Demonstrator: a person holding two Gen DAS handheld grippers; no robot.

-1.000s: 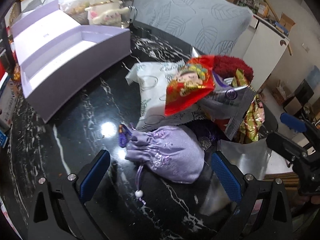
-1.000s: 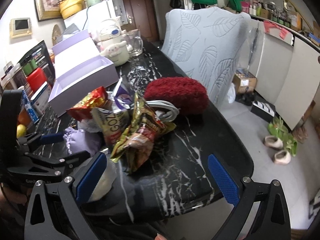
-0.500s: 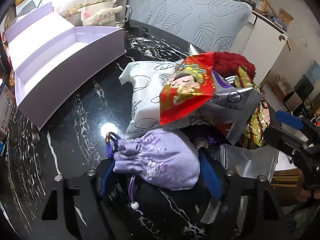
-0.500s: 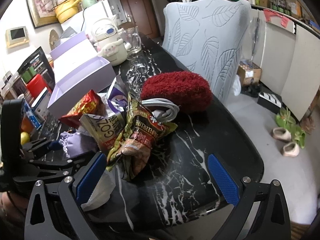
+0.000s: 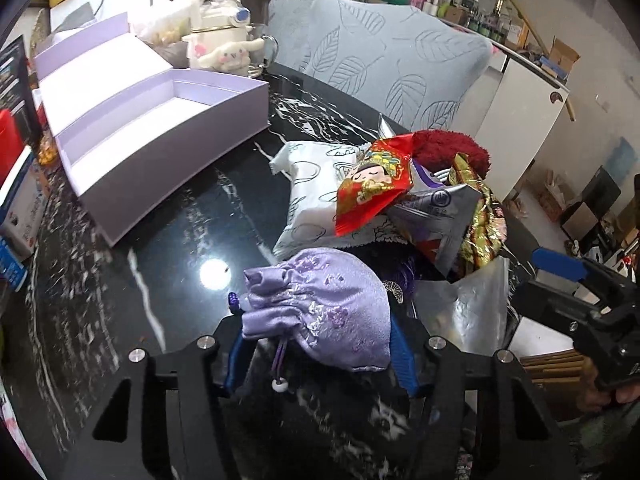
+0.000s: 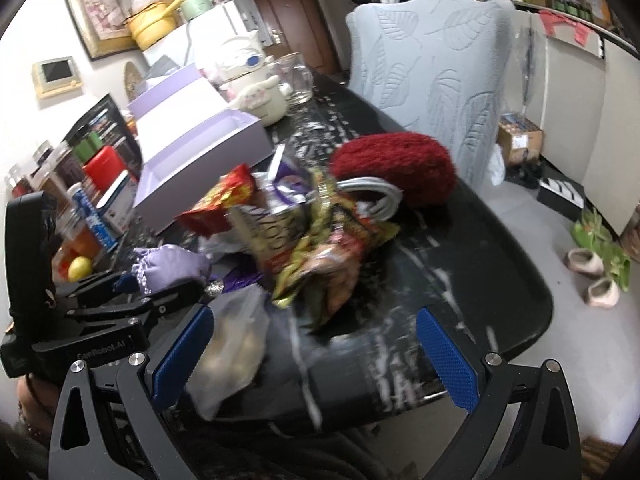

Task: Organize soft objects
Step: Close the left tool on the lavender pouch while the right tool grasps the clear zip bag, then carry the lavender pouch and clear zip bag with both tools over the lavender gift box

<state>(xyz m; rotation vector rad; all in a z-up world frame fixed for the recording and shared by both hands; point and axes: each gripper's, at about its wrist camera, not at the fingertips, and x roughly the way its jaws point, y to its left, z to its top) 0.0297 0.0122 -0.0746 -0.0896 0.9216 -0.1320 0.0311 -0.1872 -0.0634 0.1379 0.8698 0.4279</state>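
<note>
My left tongs [image 5: 316, 344] grip the lilac embroidered satin drawstring pouch [image 5: 320, 304]; my right tongs [image 6: 312, 356] hang released.

The pouch sits pinched between the blue pads [image 5: 402, 354] at the near edge of the black white-veined marble surface [image 5: 160, 240], its cord and white bead [image 5: 280, 385] dangling below; just beyond it lies the pile: a white printed soft pack [image 5: 308, 192], a red foil snack packet with a cartoon face [image 5: 372, 184], a silver foil bag [image 5: 436, 208] and a dark red fluffy cushion [image 6: 396, 166]; an open pale purple cardboard box [image 5: 160, 136] stands well apart to the left; my right tongs hover spread wide over the surface edge, touching nothing, a clear plastic bag [image 6: 236, 344] just beside the left pad.
</note>
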